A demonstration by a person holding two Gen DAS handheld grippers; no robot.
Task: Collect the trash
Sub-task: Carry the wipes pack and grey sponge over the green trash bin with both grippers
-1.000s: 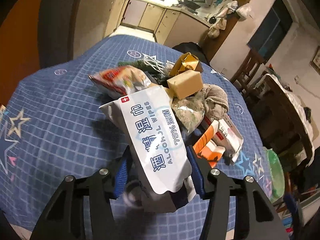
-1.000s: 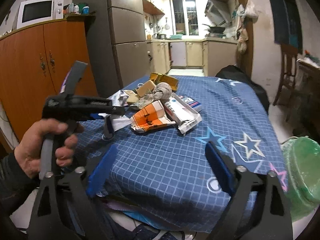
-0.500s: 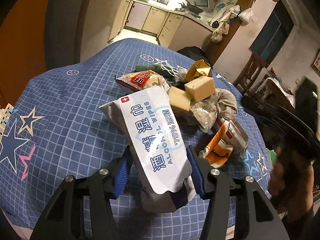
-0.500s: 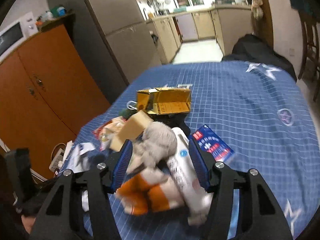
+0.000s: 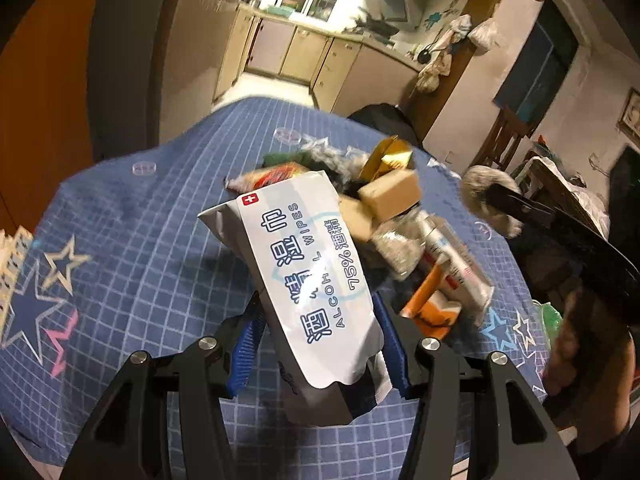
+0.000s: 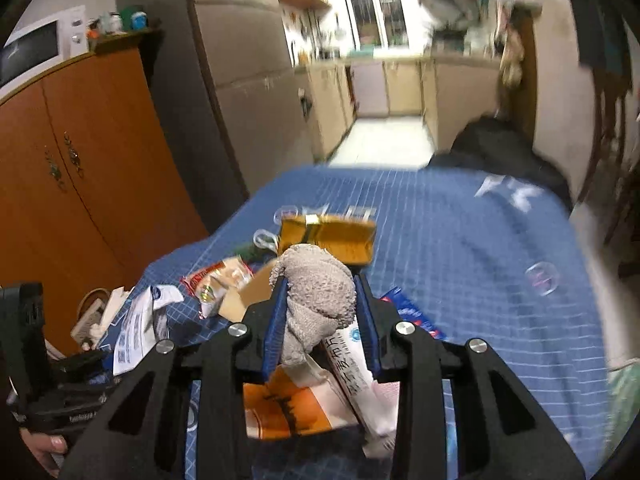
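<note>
My left gripper [image 5: 316,320] is shut on a white alcohol wipes pack [image 5: 304,264], held above the blue checked tablecloth [image 5: 132,240]. My right gripper [image 6: 322,304] is shut on a grey crumpled cloth [image 6: 316,292], lifted above the trash pile; the cloth also shows in the left wrist view [image 5: 486,196]. The pile holds a tan box [image 5: 390,194], a gold carton [image 6: 328,240], a red snack bag [image 6: 216,280], an orange-and-white carton [image 6: 288,408] and a long white packet [image 6: 360,380].
An orange cupboard [image 6: 80,168] stands left of the table. A green bag [image 5: 550,320] hangs past the table's right edge. A black bag [image 6: 504,156] sits beyond the far edge. Papers and a power strip [image 6: 100,320] lie at the left edge.
My right gripper has closed on the grey cloth and lifted it off the pile. My left gripper still holds the wipes pack and has shifted slightly.
</note>
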